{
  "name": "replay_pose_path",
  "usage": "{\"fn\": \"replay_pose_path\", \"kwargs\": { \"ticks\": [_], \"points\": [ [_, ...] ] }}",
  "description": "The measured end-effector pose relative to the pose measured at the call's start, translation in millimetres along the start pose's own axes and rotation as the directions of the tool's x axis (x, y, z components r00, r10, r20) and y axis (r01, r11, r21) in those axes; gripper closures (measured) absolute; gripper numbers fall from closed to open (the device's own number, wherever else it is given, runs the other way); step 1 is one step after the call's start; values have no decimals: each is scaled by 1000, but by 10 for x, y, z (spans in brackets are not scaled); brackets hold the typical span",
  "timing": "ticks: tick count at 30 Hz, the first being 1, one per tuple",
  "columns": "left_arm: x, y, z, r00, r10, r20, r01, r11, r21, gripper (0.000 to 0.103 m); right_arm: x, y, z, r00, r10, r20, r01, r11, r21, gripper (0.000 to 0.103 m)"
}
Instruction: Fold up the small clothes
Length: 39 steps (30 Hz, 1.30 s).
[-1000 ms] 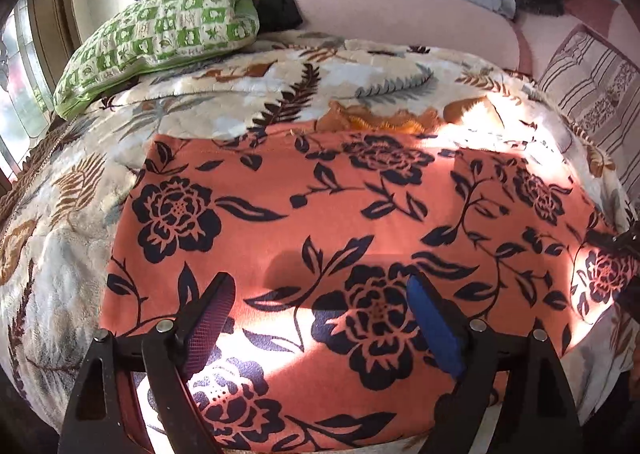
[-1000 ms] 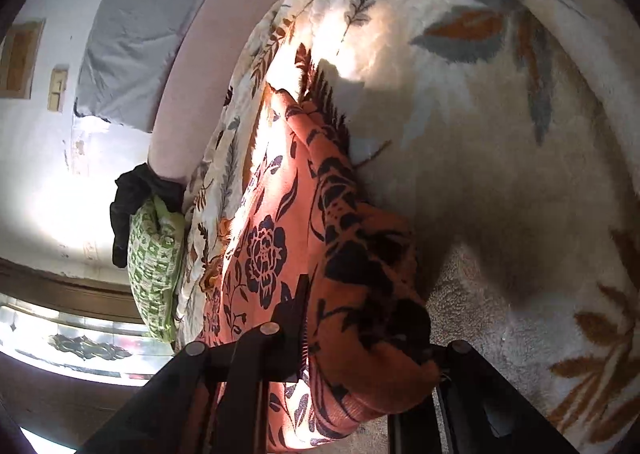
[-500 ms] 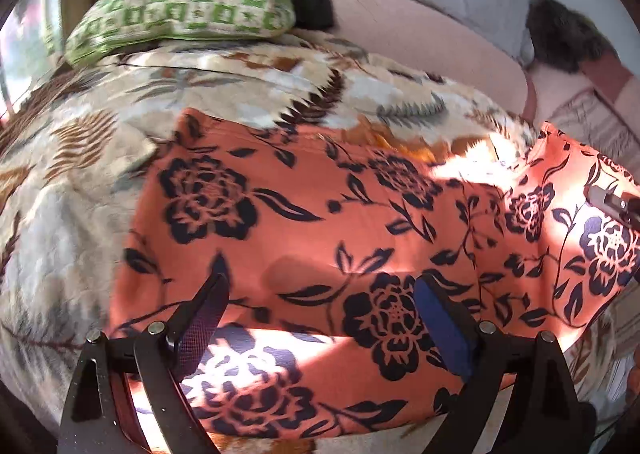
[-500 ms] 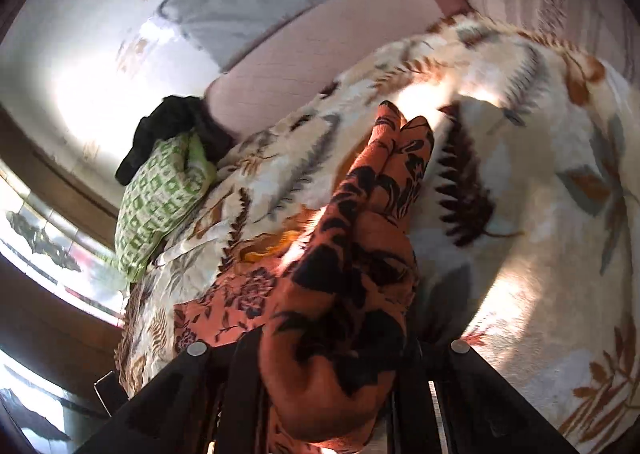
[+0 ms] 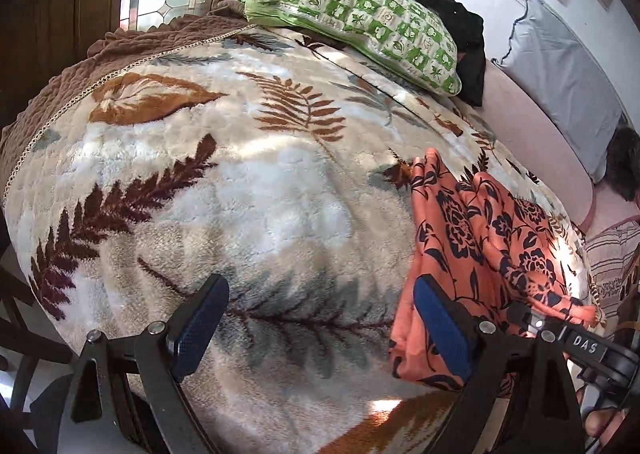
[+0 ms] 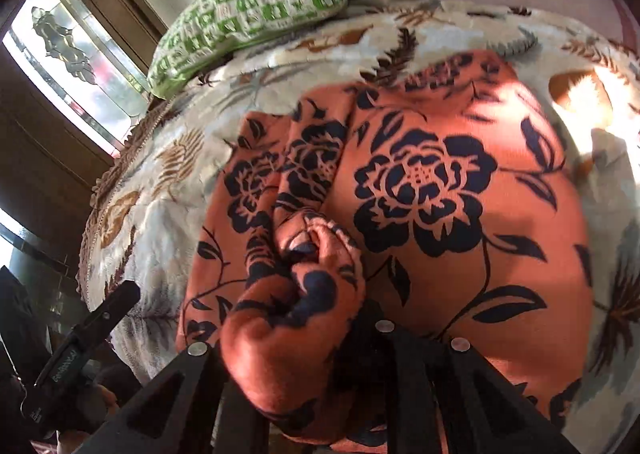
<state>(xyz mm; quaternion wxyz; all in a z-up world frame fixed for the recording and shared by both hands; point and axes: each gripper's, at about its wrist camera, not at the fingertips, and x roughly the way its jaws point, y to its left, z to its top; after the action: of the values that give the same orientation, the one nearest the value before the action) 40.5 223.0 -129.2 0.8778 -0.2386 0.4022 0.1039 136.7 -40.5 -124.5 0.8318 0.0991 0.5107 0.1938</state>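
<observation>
Orange garment [image 6: 460, 221], navy floral print, doubled over on leaf-patterned blanket [image 5: 240, 189]. Right hand-held gripper [image 6: 296, 366] pinches its bunched edge at 6 o'clock. Left hand-held gripper [image 5: 320, 330] spread, empty.

Orange garment [image 6: 460, 213] with navy flowers; cream leaf-print blanket [image 5: 240, 193]; green-checked pillow [image 5: 360, 17]
</observation>
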Motion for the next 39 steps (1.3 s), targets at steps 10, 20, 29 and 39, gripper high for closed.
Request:
{"fn": "replay_pose_path", "kwargs": {
  "ticks": [10,20,29,39],
  "points": [
    [-36,226,27,999,-30,21,31,997,-70,9,-755,591,438,980,81,180,-69,995,-70,89],
    [-21,318,31,998,-57,12,58,992,-109,9,61,969,-15,995,-88,37,94,976,-195,76],
    [-302,50,34,976,-213,38,214,976,-35,9,-125,851,-504,981,190,35,-180,966,-188,17],
    [146,-788,-223,929,-284,-237,306,950,61,63,-950,-280,-663,946,196,257,-234,964,129,16]
  ]
}}
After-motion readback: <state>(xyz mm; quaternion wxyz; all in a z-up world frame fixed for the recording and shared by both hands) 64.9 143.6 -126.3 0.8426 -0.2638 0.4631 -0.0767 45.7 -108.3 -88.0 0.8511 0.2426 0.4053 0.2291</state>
